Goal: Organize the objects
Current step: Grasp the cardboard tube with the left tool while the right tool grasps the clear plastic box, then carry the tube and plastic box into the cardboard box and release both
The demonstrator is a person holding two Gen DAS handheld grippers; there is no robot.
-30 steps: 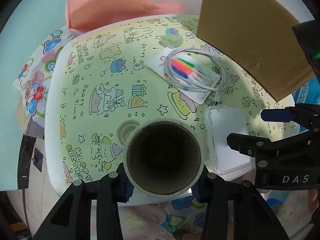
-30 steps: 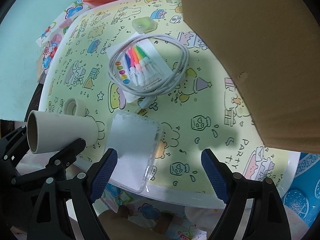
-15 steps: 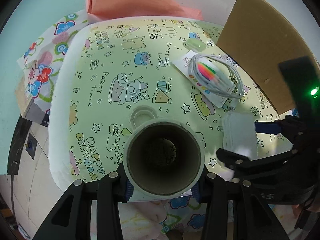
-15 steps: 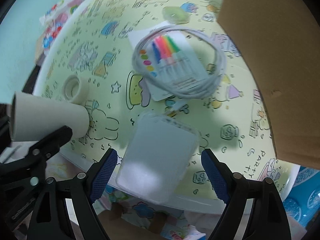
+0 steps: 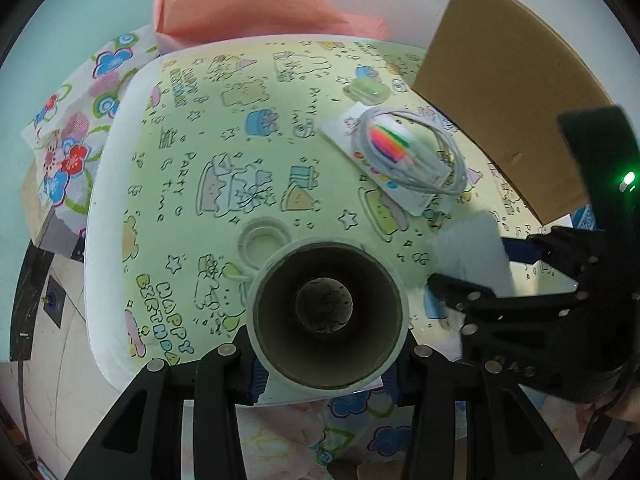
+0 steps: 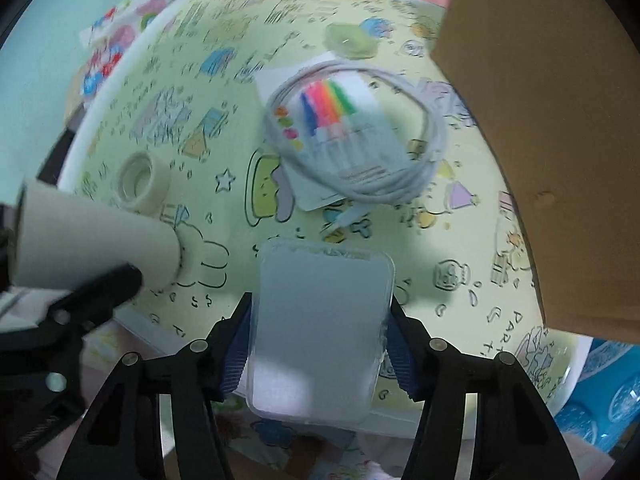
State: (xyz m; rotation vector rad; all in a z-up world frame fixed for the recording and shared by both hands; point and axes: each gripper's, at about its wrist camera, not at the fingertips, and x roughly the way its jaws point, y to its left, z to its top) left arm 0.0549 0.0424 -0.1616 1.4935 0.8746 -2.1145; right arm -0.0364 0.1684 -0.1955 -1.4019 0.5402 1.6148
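Nearest, the right gripper (image 6: 318, 344) has just been closing its jaws on the one clear plastic case (image 6: 320, 320). The blue pads now look to touch its two long sides, though blur leaves the firmness of that pinch uncertain. The case lies at the near edge of the table (image 6: 168, 80), its long axis running away from the gripper toward the far side, so it sits straight ahead between the fingers. To its left, the left gripper (image 5: 326, 368) is closed on the one cardboard tube (image 5: 328, 312), which points down at the table. Just beyond the tube rests one small tape roll (image 6: 138, 178). Farther off, one coiled white cable (image 6: 360, 136) lies on one card of coloured pens (image 6: 328, 128). Farthest is one small green case (image 6: 350, 40), and at the right the one cardboard box (image 6: 552, 120).
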